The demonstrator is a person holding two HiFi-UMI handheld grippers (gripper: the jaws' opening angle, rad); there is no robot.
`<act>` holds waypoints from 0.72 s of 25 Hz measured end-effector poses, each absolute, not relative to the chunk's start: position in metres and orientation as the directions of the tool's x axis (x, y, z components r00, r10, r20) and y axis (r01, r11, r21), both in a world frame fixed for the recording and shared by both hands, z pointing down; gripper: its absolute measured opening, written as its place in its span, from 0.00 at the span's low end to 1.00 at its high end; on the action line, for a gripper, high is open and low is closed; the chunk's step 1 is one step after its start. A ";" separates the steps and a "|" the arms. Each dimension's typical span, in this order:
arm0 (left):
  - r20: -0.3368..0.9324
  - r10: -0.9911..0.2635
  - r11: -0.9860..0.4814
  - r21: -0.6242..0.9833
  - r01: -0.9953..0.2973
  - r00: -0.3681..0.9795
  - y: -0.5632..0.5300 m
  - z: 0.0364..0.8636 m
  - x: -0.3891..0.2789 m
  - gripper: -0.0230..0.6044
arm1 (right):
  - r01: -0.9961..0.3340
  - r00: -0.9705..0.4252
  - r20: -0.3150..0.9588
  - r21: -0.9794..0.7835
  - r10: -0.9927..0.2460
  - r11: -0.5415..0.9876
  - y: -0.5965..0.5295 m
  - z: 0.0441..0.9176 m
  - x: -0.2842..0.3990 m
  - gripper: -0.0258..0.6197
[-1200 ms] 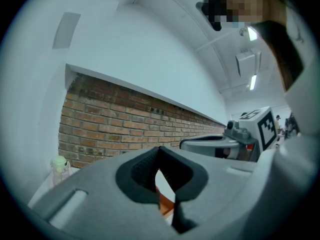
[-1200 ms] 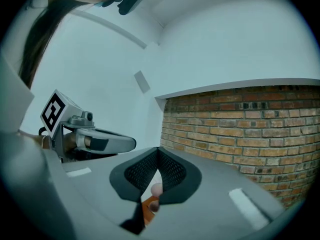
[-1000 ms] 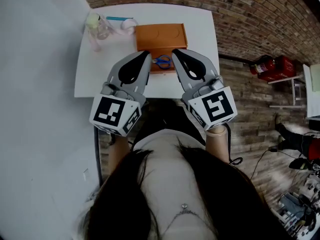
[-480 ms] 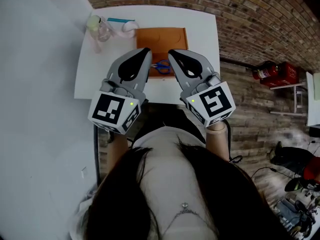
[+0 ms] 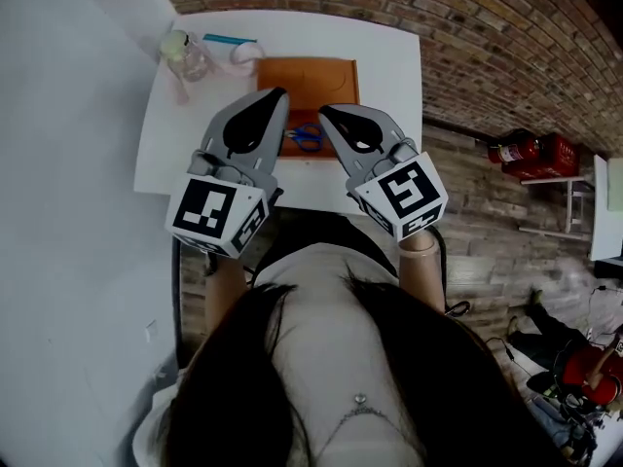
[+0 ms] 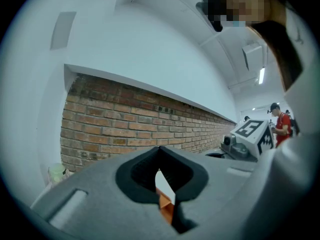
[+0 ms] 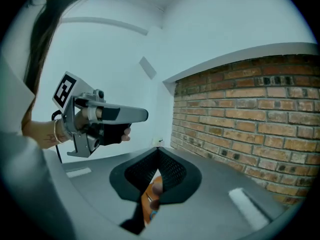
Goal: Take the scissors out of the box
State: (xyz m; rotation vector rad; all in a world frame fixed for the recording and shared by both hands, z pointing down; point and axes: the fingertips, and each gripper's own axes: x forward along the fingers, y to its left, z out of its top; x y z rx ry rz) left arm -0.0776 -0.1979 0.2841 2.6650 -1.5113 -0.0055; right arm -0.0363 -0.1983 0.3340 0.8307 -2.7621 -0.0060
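Nearest, left grey tool [image 5: 279, 92] with black-and-white marker cube, jaws together, nothing clamped. Beside it, right grey tool [image 5: 324, 111], jaws likewise pressed together and empty, tip slightly nearer than the left's. Just past both tips and between them, blue-handled scissors [image 5: 308, 136], lying at the near end of the shallow orange rectangular box [image 5: 321, 74], apart from both tools. Under the box, white rectangular surface [image 5: 394, 61]. Beyond the left tool, at the far left corner of the surface, pale clear bottle with greenish cap [image 5: 185, 52], teal stick-like item [image 5: 232, 39], possibly a pen, and white ring-shaped roll [image 5: 248, 54]. Farthest, red brick wall [image 6: 125, 119].
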 end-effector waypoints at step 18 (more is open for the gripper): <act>0.029 -0.931 -0.360 0.109 -0.927 0.365 -0.228 0.292 -0.100 0.04 | -0.385 -0.835 0.415 0.031 -0.363 0.922 -0.224 0.398 -0.050 0.05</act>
